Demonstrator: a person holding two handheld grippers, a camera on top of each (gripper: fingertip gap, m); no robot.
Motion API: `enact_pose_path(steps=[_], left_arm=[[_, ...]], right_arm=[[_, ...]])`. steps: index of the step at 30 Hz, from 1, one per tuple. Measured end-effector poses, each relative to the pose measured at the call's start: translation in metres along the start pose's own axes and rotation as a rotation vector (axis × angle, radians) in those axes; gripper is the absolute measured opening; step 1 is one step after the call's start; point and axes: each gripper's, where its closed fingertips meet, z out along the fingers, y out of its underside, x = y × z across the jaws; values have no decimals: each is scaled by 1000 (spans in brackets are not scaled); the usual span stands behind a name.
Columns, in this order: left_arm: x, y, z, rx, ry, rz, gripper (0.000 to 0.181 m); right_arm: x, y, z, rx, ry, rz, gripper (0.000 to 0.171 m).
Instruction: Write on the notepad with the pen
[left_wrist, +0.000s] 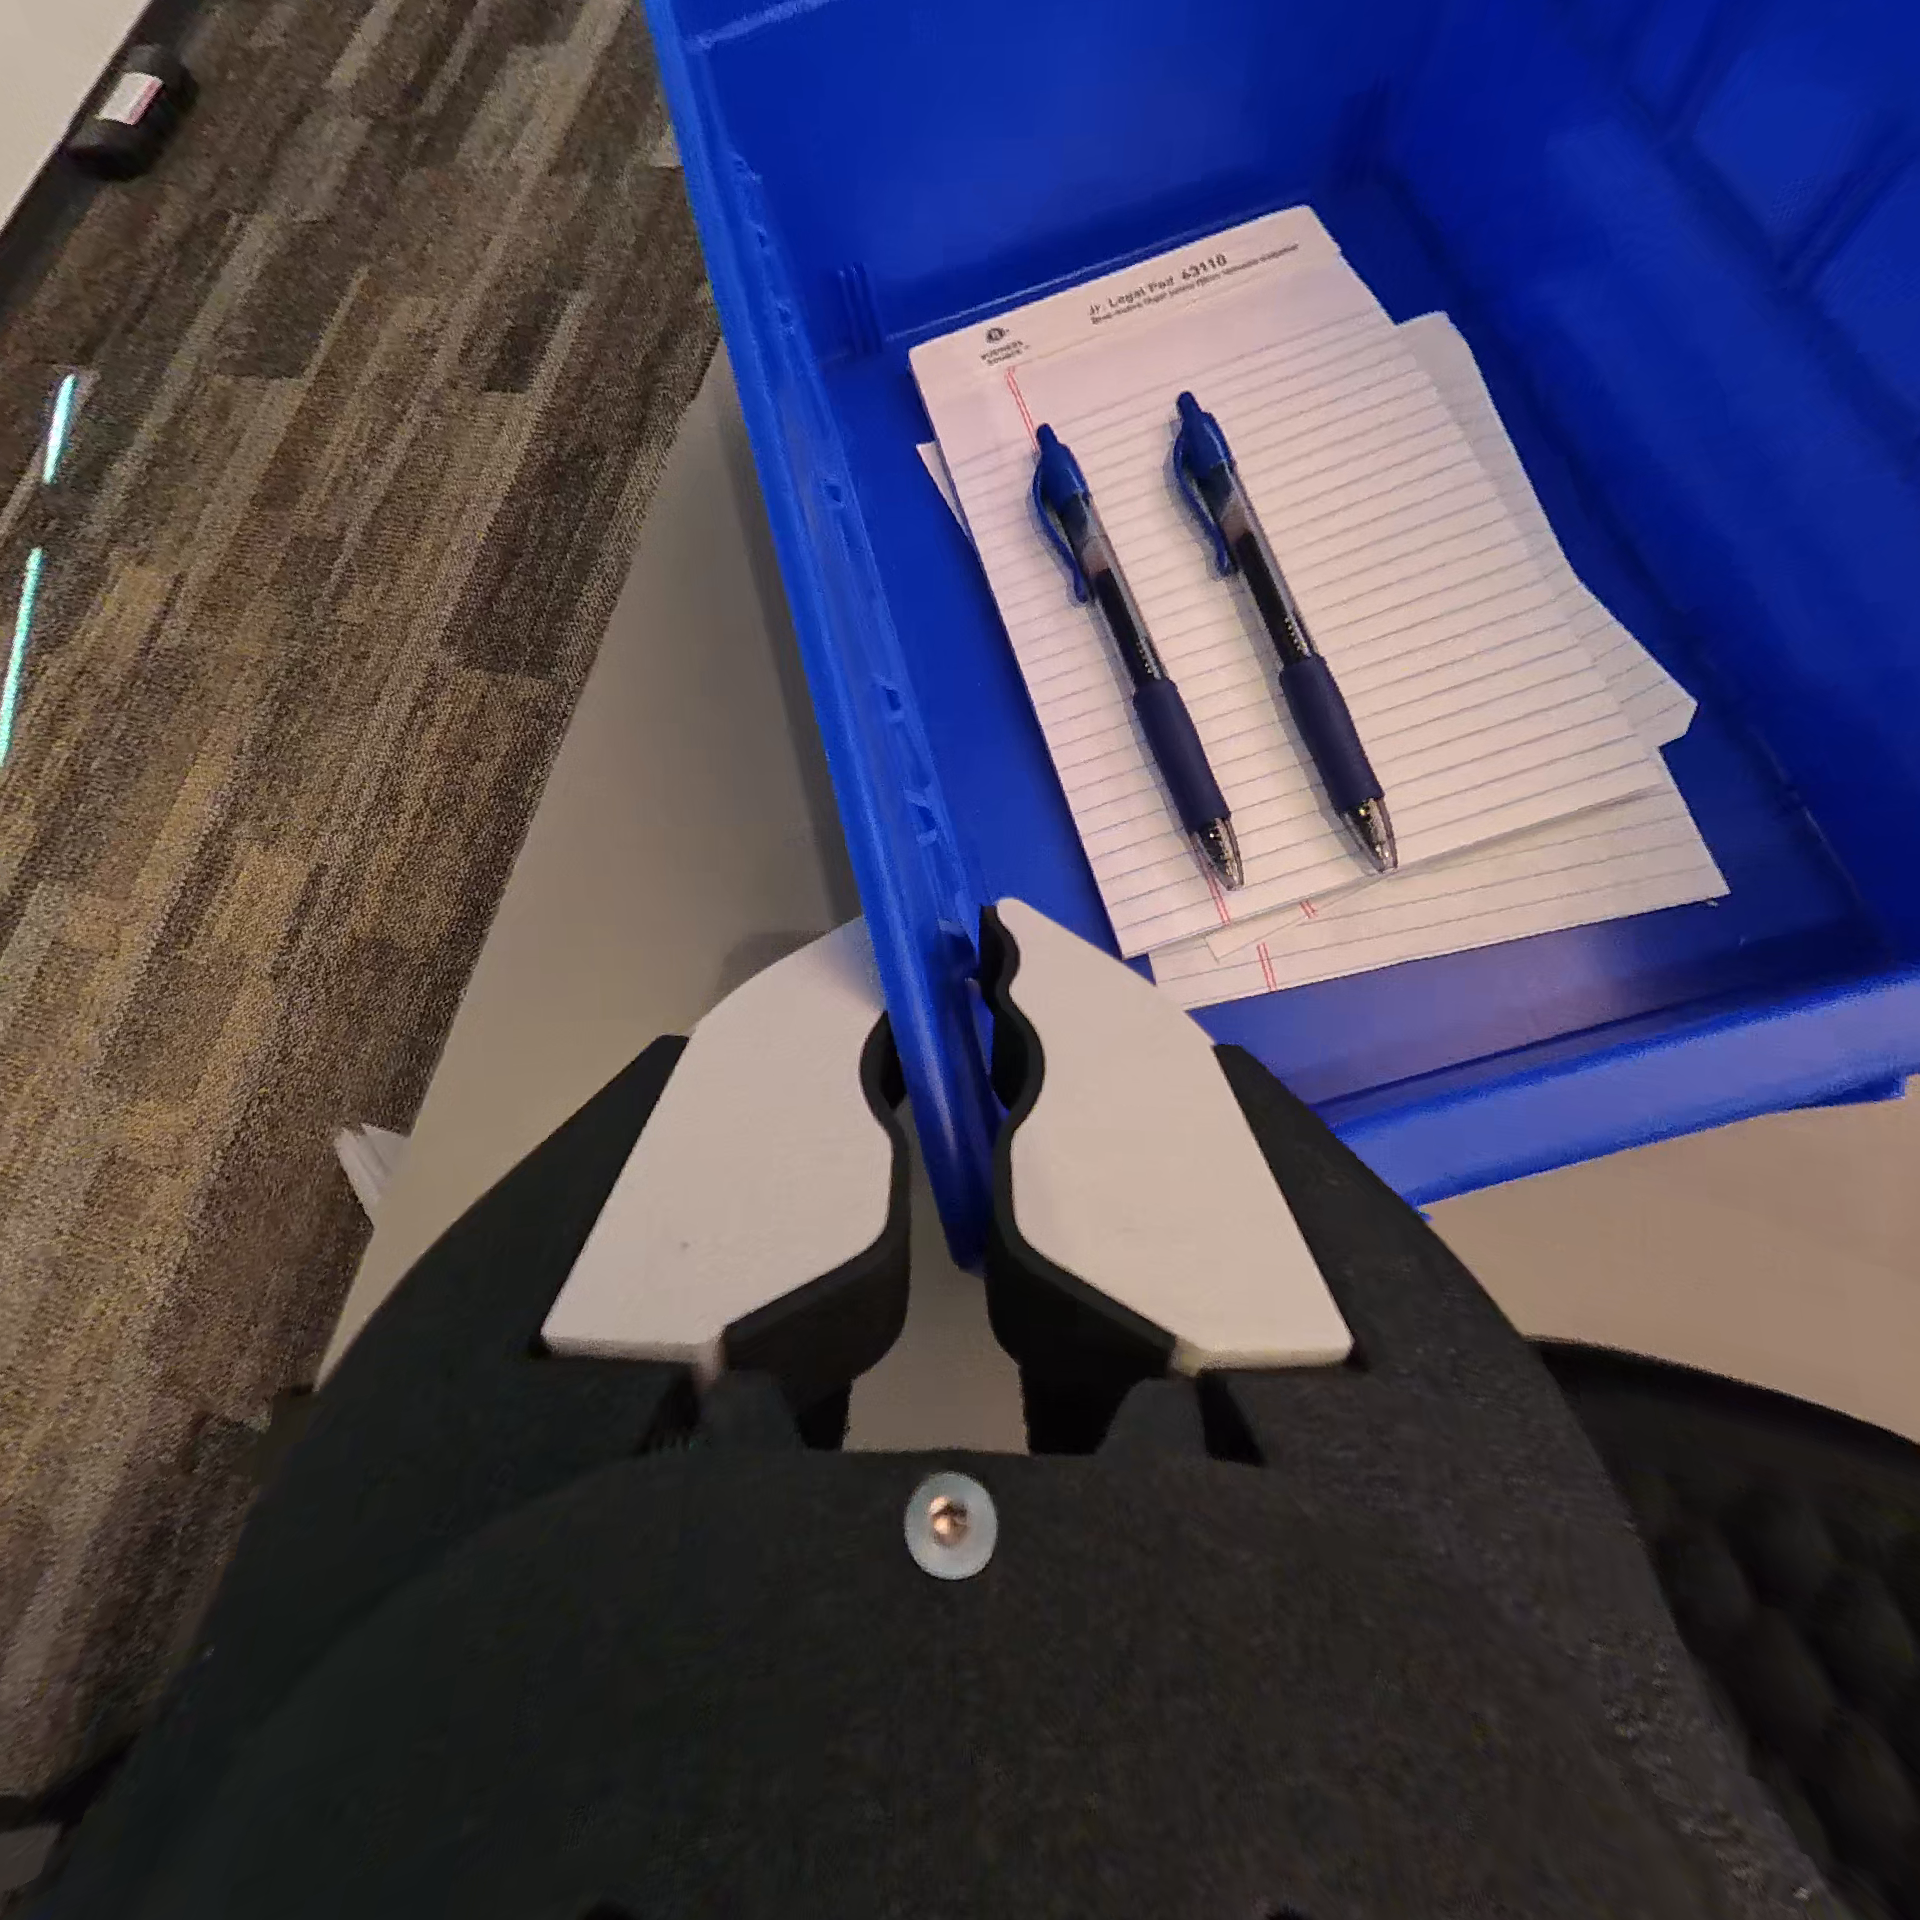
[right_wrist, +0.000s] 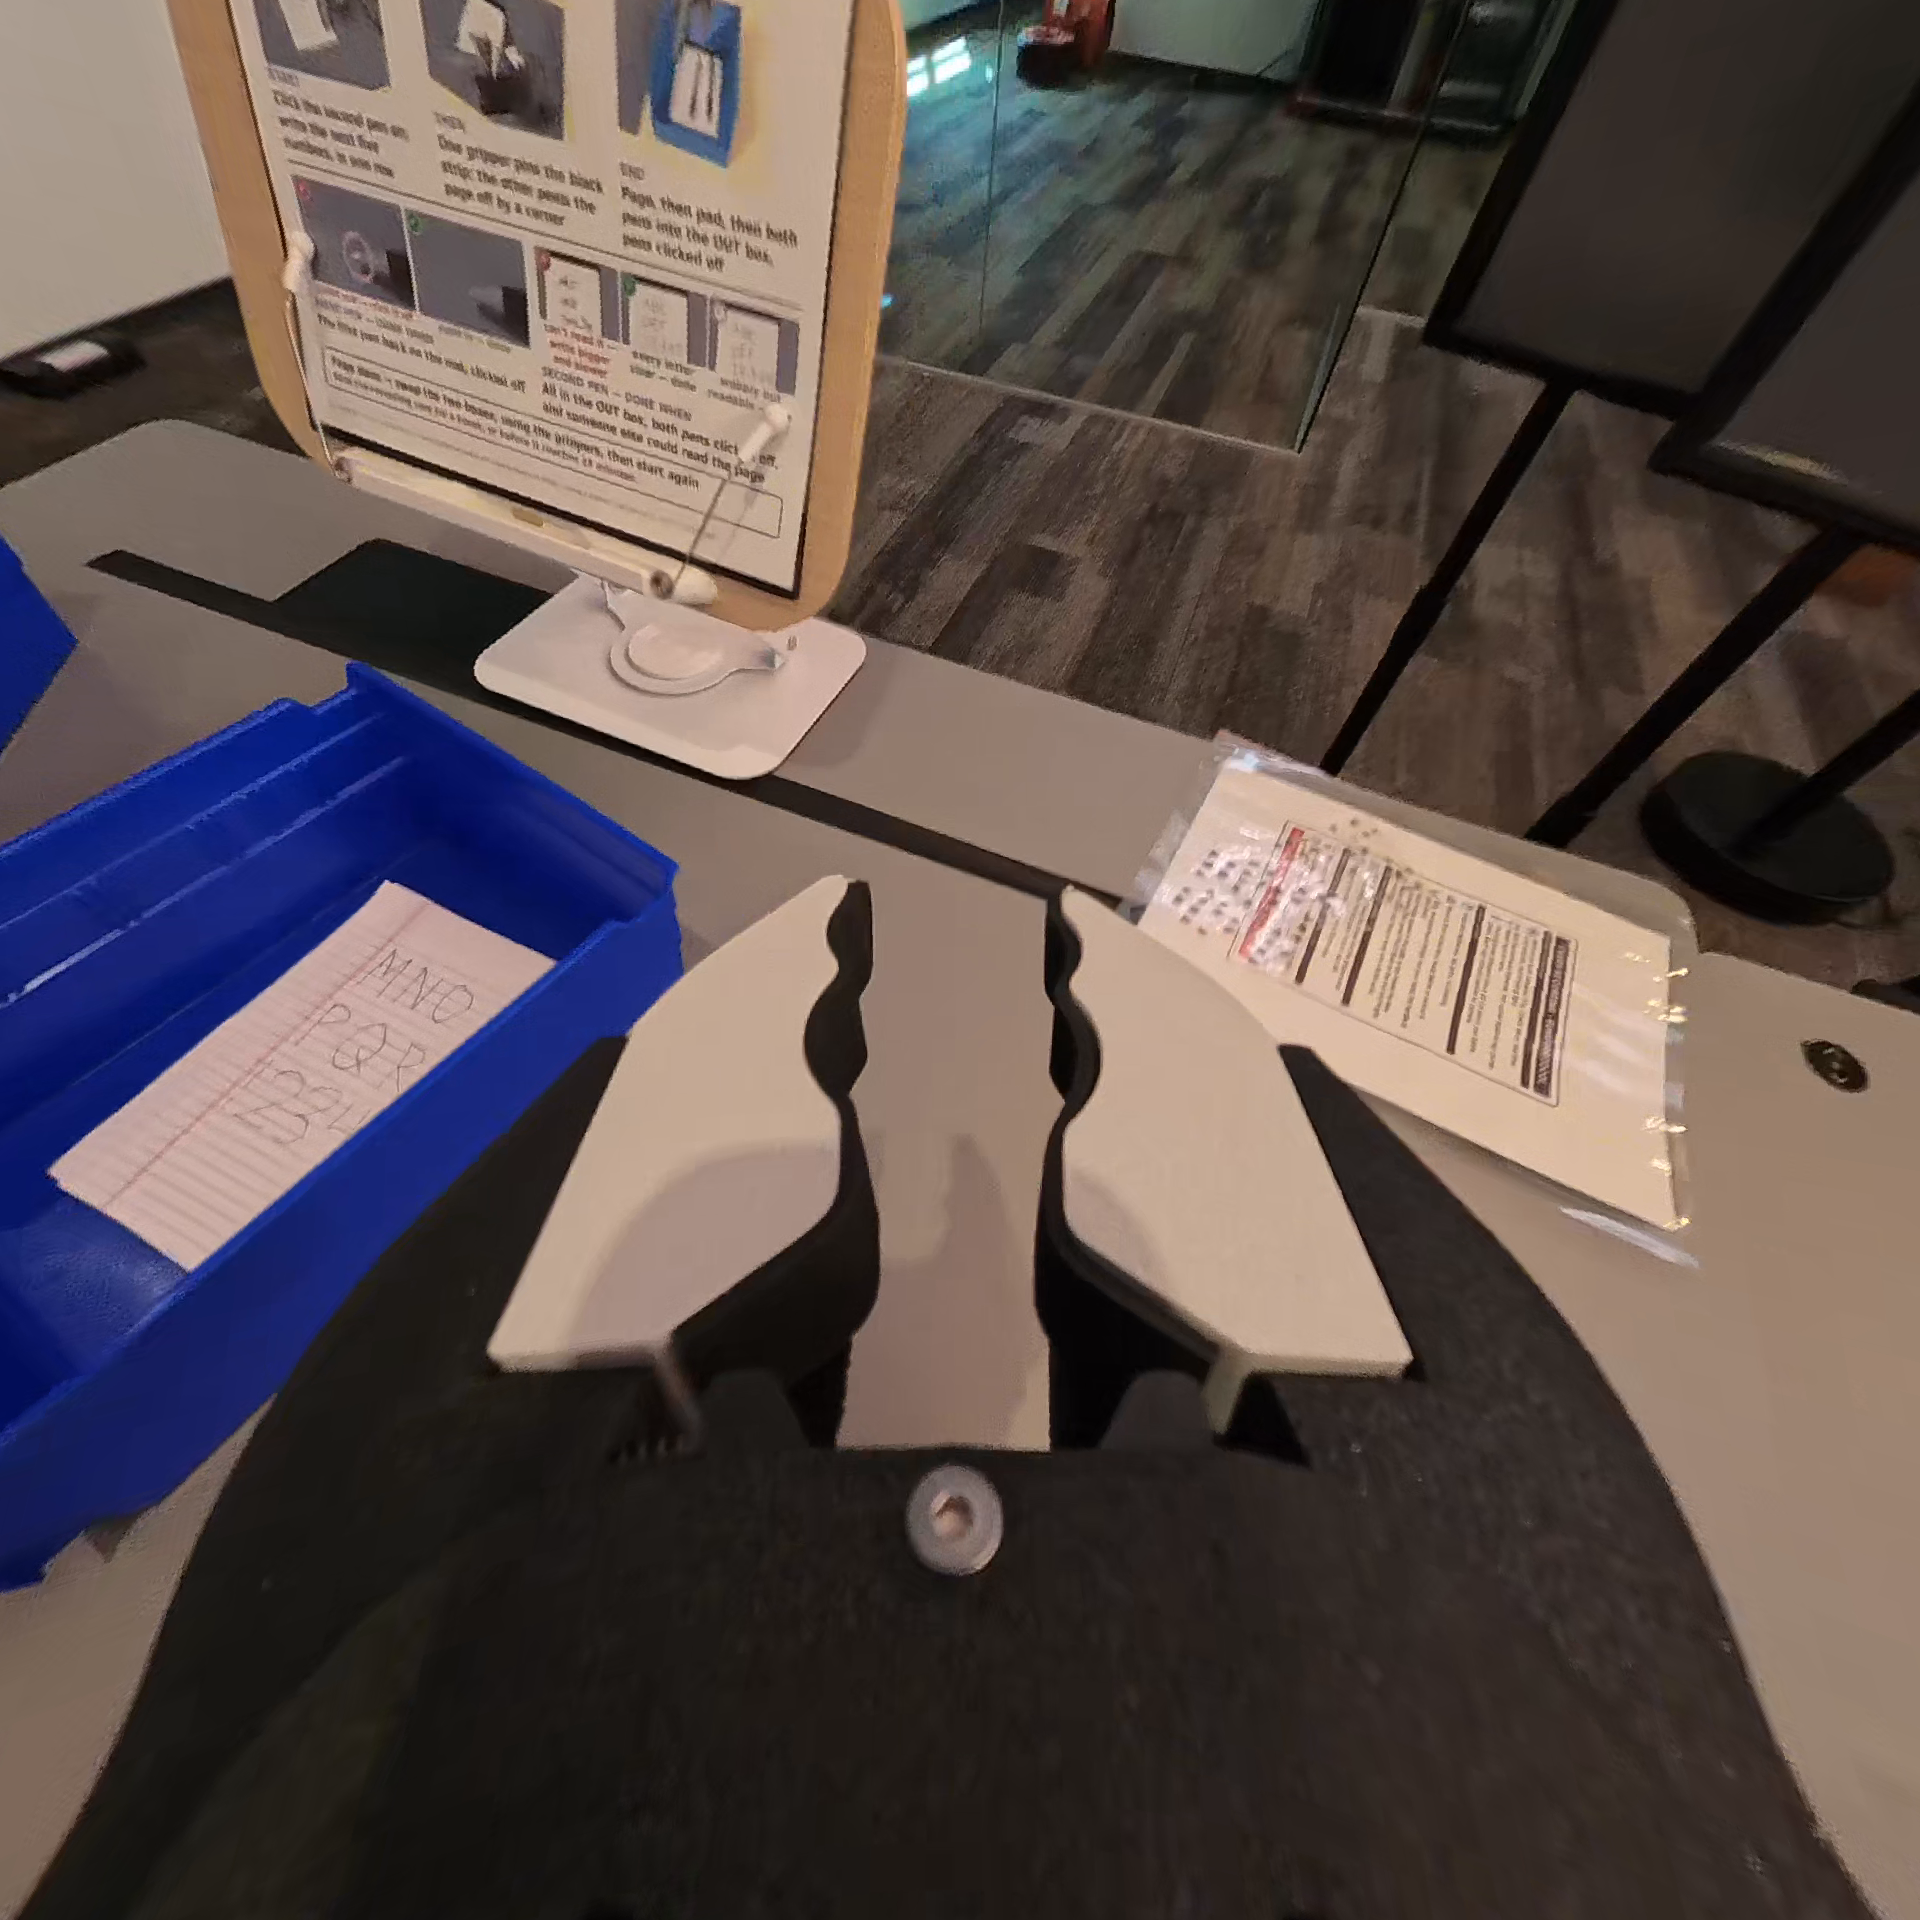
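Note:
A white lined notepad (left_wrist: 1382, 644) lies in a blue bin (left_wrist: 1039, 156) on top of loose lined sheets (left_wrist: 1507, 883). Two blue pens (left_wrist: 1132, 665) (left_wrist: 1288, 644) lie side by side on the pad, tips toward me. My left gripper (left_wrist: 940, 935) is shut on the bin's near-left wall, one finger outside and one inside. My right gripper (right_wrist: 956, 904) is open and empty above the grey table (right_wrist: 1039, 748). To its left is a second blue bin (right_wrist: 582, 935) that holds a lined sheet with handwriting (right_wrist: 312, 1060).
An instruction board on a white stand (right_wrist: 665, 665) stands at the table's back edge. A plastic bag with a printed sheet (right_wrist: 1434, 987) lies right of my right gripper. A black strip (right_wrist: 416, 613) crosses the table. Carpet (left_wrist: 260, 623) lies beyond the table's left edge. The tips of one gripper are about 75 cm away from the tips of the other.

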Motion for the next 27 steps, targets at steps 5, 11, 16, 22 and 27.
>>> enact_pose_path(steps=[5,11,16,22,27], left_arm=[[-2,-4,5,13,121,17,9],[-11,-12,16,31,219,101,9],[-19,-19,26,26,310,127,9],[-24,-21,30,30,364,204,9],[-21,-22,29,44,392,194,8]], right_arm=[[7,24,17,-99,-45,-24,30],[-8,33,32,-152,-86,-104,30],[-13,31,32,-141,-102,-109,29],[-10,38,34,-162,-100,-97,29],[-13,40,39,-166,-112,-87,29]])
